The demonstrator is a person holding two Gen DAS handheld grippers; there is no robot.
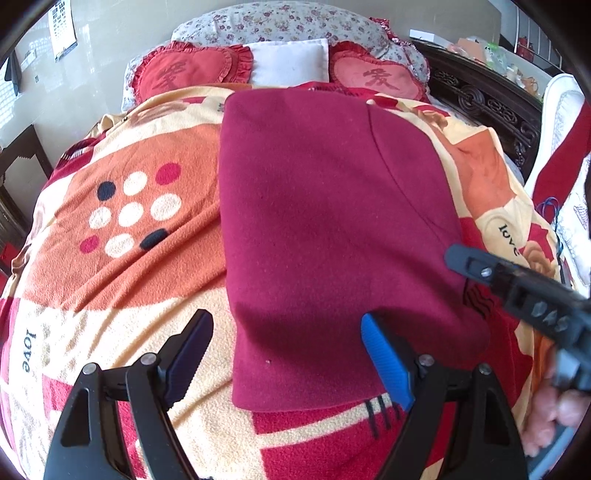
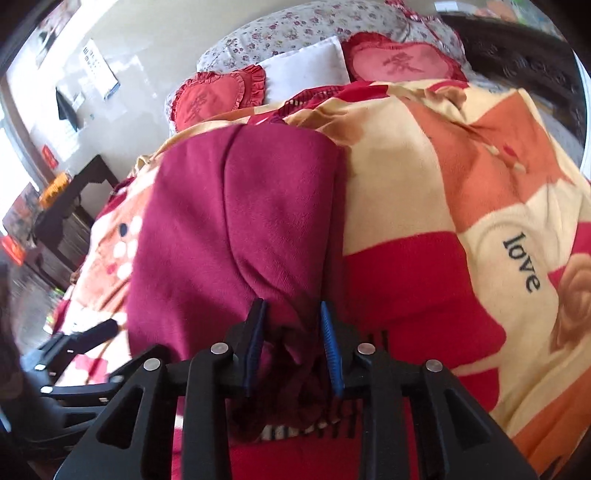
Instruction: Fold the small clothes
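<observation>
A maroon fleece garment [image 1: 325, 206] lies folded into a long rectangle on the patterned blanket [image 1: 129, 266]. My left gripper [image 1: 288, 354] hovers open over its near left corner, one pad above the cloth and the other above the blanket, holding nothing. In the right wrist view the garment [image 2: 229, 221] has its near right corner bunched up between the blue pads of my right gripper [image 2: 291, 325]. The jaws stand narrowly apart, and a dark gap shows beside the right pad. My right gripper's fingertip [image 1: 458, 256] reaches the cloth's right edge. My left gripper [image 2: 99, 330] shows at the lower left.
Two red heart cushions [image 1: 184, 72], a white pillow [image 1: 291, 61] and a floral pillow [image 1: 280, 22] lie at the bed's head. A dark carved headboard [image 1: 487, 99] runs along the right. A dark cabinet [image 2: 70, 206] stands left of the bed. A hand [image 1: 554, 413] holds the right gripper.
</observation>
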